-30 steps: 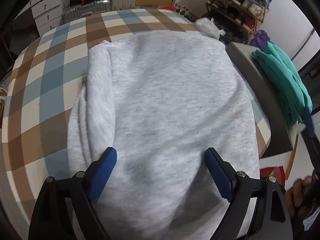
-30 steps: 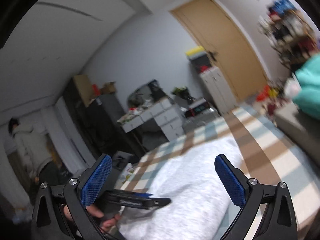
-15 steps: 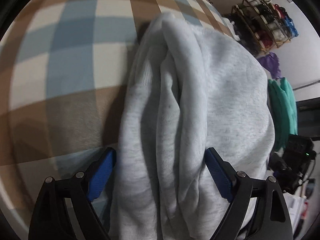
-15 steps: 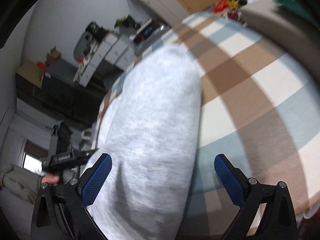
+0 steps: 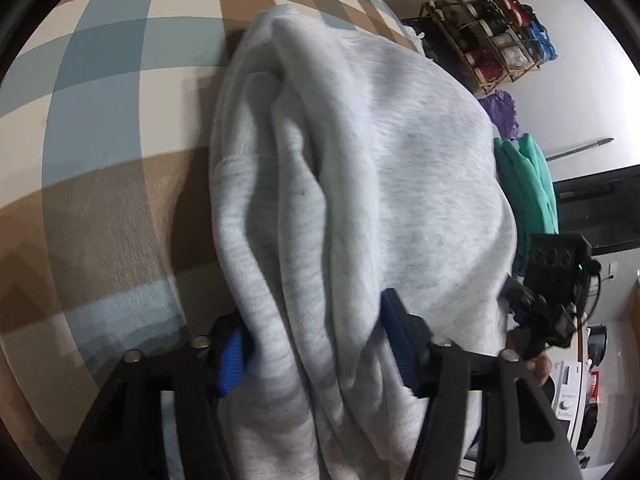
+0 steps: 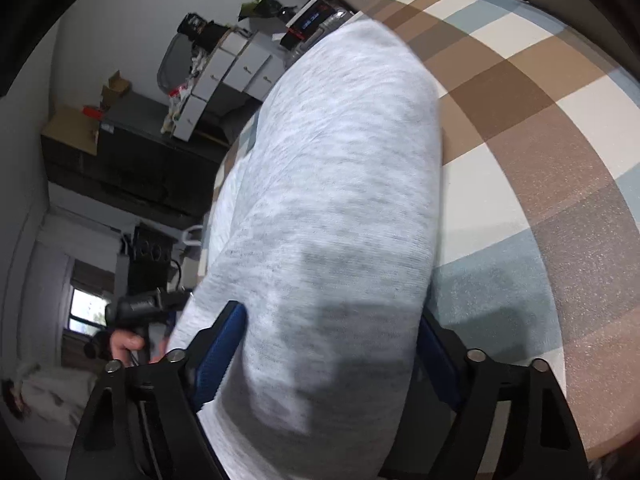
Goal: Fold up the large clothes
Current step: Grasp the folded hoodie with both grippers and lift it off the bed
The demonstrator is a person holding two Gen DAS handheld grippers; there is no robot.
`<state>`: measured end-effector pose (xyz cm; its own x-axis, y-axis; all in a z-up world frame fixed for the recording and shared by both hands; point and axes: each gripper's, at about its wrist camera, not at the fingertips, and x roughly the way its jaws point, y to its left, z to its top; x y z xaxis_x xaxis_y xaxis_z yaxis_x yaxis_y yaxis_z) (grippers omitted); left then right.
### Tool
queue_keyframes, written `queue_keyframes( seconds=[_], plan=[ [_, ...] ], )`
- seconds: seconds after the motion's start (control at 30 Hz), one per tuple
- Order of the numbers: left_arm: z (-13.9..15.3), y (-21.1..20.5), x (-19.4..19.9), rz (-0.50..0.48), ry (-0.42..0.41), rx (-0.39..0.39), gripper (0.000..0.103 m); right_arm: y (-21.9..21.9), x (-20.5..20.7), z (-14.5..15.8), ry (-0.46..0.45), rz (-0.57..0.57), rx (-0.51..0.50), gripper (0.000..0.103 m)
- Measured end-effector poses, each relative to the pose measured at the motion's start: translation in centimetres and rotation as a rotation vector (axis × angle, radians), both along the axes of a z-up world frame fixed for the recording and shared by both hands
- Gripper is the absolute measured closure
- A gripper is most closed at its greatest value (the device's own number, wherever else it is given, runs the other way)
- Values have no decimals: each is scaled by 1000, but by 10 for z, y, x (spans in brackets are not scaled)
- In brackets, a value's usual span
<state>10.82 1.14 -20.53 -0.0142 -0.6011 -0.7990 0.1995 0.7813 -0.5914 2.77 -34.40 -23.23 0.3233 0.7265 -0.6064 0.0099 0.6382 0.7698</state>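
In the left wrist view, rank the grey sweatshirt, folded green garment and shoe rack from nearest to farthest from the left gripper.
1. grey sweatshirt, between the closing jaws of the left gripper.
2. green garment, right, beyond the sweatshirt.
3. shoe rack, upper right, by the wall.

A shoe rack [image 5: 496, 28] stands by a white wall [image 5: 580, 92]. White drawers [image 6: 236, 68] sit near a small window [image 6: 86, 308].

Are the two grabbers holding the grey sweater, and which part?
Both are closing on the grey sweater: the left gripper around its bunched side folds, the right gripper around its opposite edge.
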Motion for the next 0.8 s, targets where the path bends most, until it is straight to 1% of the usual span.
queue_keyframes(
  seconds=[0.1,0.17,0.2,0.27,0.33,0.43,0.5,0.57,0.63,0.67,0.73,0.77,0.8],
  plan=[
    [8,-5,-5,-33,-14,34,54,-5,-1,4,-13,-17,-2,26],
    [5,-2,-4,2,-6,41,44,-4,-1,6,-22,-11,-13,26],
    [0,0,-2,26,13,39,41,-2,-1,6,-25,-7,-18,27],
    [-2,4,-3,43,23,9,42,1,0,6,-28,-1,-29,27],
    [2,5,-5,35,7,-5,56,2,1,7,-35,14,-48,29],
    [14,0,-9,28,-23,-10,67,6,7,14,-53,46,-70,32],
    [25,-2,-9,31,-45,-27,70,5,10,21,-58,62,-55,36],
    [31,-2,-11,37,-45,-61,71,4,9,26,-73,78,-34,40],
    [34,-4,-14,32,-55,-74,71,4,9,36,-97,97,-37,42],
    [34,-4,-15,20,-62,-69,71,4,7,42,-119,108,-39,42],
    [23,-2,-14,29,-42,-67,71,4,5,44,-146,119,-46,42],
    [17,0,-13,37,-31,-69,71,5,7,39,-135,123,-50,42],
    [12,4,-12,53,-18,-90,71,4,9,29,-109,124,-50,42]
  ],
)
